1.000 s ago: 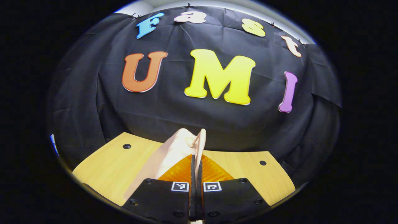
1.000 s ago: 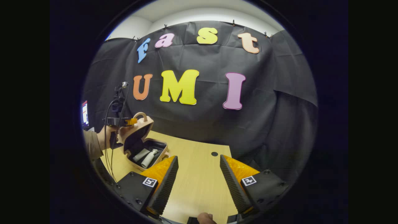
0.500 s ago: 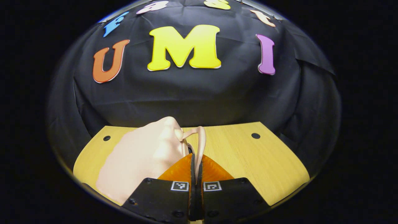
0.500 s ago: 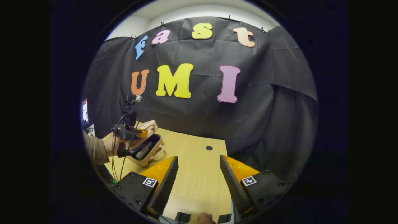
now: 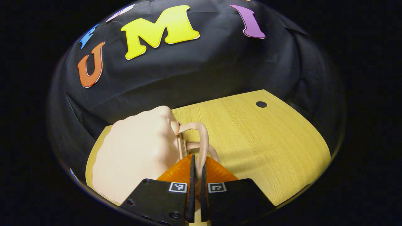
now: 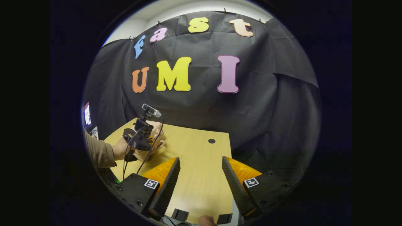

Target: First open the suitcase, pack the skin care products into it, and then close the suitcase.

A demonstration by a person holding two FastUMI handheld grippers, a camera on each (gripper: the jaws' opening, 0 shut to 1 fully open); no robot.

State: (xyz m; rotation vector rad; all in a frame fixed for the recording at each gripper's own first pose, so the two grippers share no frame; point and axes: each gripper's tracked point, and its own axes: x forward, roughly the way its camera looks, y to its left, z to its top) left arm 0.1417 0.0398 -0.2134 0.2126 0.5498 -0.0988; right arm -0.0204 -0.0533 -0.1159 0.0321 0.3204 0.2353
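In the left gripper view the small pink suitcase [image 5: 135,153] lies on the wooden table [image 5: 267,141], its lid down on the base. My left gripper [image 5: 198,158] is shut on the lid's looped handle [image 5: 202,138], and a second handle loop shows just beneath it. The skin care products are hidden inside. Far off at the left of the right gripper view, a hand holds the left gripper [image 6: 143,139] over the suitcase [image 6: 157,139]. My right gripper [image 6: 200,158] hovers open above the table's near side, with nothing between its fingers.
The table [image 6: 194,150] has a round cable hole [image 6: 212,141] near its back right; this hole [image 5: 261,104] is also in the left gripper view. A person's sleeve [image 6: 99,152] reaches in from the left. A lit screen [image 6: 87,114] stands at the far left edge.
My left gripper has swung the lid down by its handle, from raised and open to resting on the base, covering the products. The right gripper has stayed open, drifting only slightly.
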